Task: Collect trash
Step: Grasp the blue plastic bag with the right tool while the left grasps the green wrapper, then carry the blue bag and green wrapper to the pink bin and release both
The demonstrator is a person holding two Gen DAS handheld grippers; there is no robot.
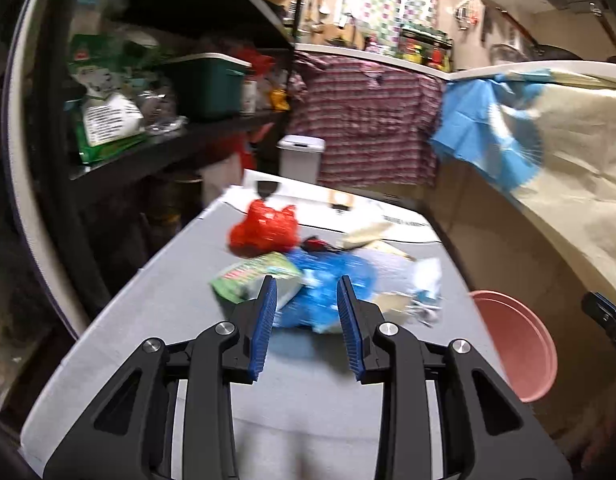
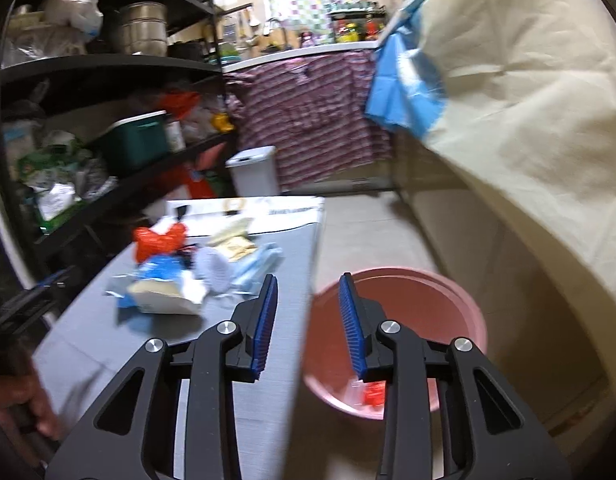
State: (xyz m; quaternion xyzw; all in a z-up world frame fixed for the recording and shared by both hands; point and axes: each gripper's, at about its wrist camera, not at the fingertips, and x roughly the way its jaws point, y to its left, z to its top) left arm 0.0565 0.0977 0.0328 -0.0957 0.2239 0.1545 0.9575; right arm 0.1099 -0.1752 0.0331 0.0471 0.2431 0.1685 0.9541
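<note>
Left wrist view low over grey tabletop [image 1: 155, 320], facing trash pile, right wrist view above round pink plastic bucket [image 2: 460, 304], both sharing table, bucket, striped cloth [image 1: 364, 120]

Table [image 1: 155, 320]: matt grey, fine woven-look texture. Bucket [image 2: 460, 304]: smooth pink plastic, slight sheen. Red bag [image 1: 263, 228] and blue bag [image 1: 328, 280]: thin crinkled glossy plastic film. Gripper pads [image 1: 263, 320]: ribbed blue, rubbery; arms matt black plastic, shiny metal pins.
</note>
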